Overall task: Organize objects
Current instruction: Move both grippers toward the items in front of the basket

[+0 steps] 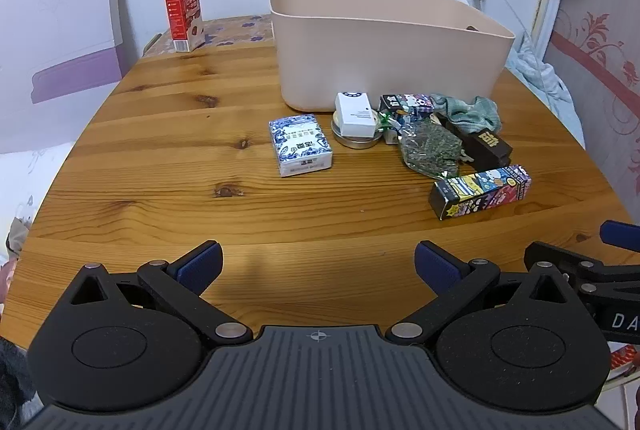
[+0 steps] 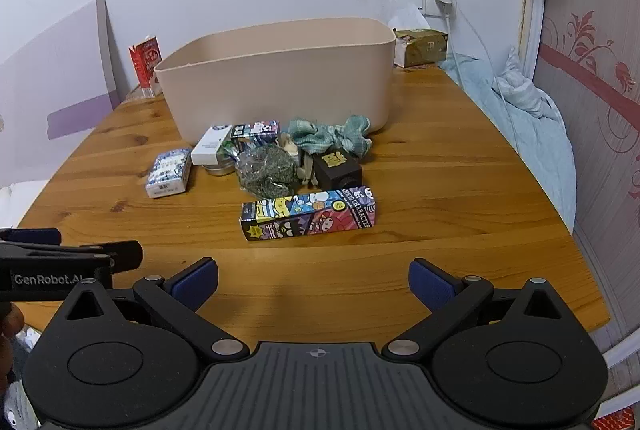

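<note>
**Both claws open above the near bench edge, clutter ahead of the bin**

The left claw (image 1: 318, 262) and the right claw (image 2: 313, 280) hang side by side over the bare near strip of the wooden bench (image 1: 160, 158), jaws spread wide with nothing between them. The objects to organize lie at the frame centre of both views, clustered against the front wall of the beige plastic bin (image 2: 280, 70): a blue-and-white patterned box (image 1: 300, 144) standing apart at the left of the group, a white box (image 1: 356, 114) lying on a round tin (image 1: 356, 139), a clear bag of dried herbs (image 2: 266, 172), a dark box with gold print (image 2: 338, 170), a green checked cloth (image 2: 332, 138), and a long cartoon-printed carton (image 2: 308, 214) nearest the claws.

Risk, as a judgement: the herb bag, dark box and cloth touch one another, so closing on one could drag its neighbours; the white box may slide off the tin if nudged. The bag looks soft and could slip or deform.

Open room lies at left and lower centre of both frames. The bench's curved right edge runs near the carton, with bedding beyond it.
</note>
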Demonstrator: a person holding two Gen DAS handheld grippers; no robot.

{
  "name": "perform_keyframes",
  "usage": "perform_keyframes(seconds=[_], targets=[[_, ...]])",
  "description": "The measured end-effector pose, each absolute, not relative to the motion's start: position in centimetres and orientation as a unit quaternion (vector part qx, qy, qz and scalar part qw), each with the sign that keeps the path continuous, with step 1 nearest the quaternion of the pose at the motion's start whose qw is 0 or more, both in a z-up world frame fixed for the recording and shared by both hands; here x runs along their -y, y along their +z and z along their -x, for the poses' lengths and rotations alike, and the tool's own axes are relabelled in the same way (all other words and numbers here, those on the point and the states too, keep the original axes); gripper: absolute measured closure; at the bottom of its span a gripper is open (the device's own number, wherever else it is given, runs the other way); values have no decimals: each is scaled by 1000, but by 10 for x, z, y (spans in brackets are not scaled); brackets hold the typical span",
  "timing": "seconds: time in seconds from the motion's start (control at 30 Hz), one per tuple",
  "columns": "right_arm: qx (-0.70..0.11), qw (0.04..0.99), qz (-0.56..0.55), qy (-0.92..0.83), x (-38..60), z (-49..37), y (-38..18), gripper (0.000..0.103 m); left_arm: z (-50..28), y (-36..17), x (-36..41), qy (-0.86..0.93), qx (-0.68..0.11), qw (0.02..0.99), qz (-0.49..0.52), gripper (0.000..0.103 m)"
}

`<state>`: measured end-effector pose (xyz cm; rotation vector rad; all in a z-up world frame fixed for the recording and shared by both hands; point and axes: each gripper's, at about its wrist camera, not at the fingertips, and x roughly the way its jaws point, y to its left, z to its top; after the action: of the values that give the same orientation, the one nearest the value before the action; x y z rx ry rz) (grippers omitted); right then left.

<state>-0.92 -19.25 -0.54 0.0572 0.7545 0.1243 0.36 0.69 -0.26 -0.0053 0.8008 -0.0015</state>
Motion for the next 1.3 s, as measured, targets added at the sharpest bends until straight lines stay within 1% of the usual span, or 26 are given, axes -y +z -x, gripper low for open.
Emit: perform_keyframes(seconds=[1.3], targets=[[-384,921,-30,56,189,-2,-11,0,-16,-9,-22,19,-398,917,25,0]])
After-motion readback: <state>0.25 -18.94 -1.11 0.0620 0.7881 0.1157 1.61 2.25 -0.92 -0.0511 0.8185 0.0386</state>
